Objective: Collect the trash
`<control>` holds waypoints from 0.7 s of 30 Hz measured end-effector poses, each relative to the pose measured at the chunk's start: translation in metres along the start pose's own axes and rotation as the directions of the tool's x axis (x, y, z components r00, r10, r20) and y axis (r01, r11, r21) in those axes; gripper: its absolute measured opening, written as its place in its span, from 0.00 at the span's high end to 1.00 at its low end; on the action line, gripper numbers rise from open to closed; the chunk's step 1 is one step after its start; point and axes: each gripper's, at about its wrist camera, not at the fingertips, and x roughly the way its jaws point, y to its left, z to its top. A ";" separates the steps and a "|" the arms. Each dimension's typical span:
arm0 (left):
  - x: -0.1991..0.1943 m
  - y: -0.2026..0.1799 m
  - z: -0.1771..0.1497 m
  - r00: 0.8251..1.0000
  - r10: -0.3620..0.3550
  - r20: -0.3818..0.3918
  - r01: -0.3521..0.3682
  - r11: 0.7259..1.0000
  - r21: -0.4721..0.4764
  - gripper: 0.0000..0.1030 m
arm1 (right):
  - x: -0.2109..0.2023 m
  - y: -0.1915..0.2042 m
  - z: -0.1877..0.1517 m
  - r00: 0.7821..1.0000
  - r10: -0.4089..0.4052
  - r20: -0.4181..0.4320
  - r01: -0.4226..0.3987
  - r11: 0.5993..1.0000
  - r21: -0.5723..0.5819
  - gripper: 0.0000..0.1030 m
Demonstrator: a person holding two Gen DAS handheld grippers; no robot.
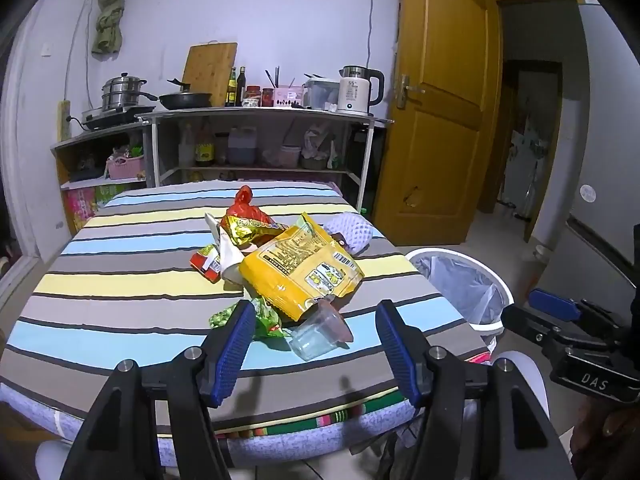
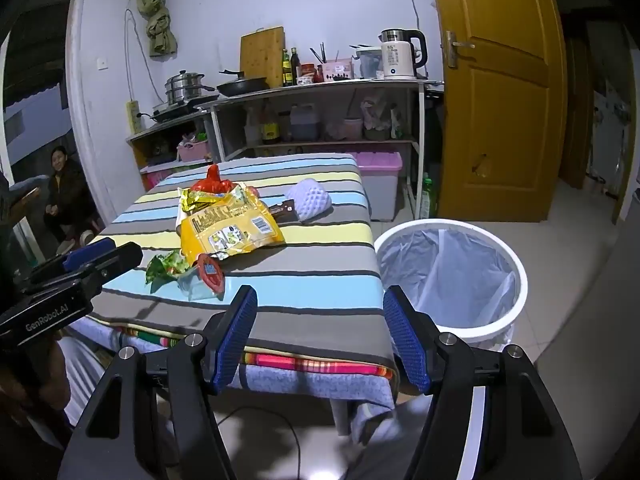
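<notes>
Left wrist view: left claw [image 1: 316,354] spread wide and empty at lower centre, the clear plastic cup [image 1: 320,330] lying tipped on the striped bench [image 1: 120,304] just ahead between the finger lines, open mouth toward the camera, with the yellow snack bag [image 1: 300,272] and other wrappers piled behind it at mid-frame and the white bin [image 1: 464,288] at right. Right wrist view: right claw [image 2: 320,340] also spread and empty, aimed past the bench's near corner, cup [image 2: 200,280] up and left of it, bin [image 2: 448,276] close at right. Judgement: left claw is nearer and better lined up for the cup.
</notes>
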 end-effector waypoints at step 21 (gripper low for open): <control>-0.001 0.001 -0.002 1.000 -0.010 0.010 0.010 1.000 0.004 0.40 | -0.002 0.006 0.004 1.000 0.005 0.003 -0.005 1.000 -0.017 0.36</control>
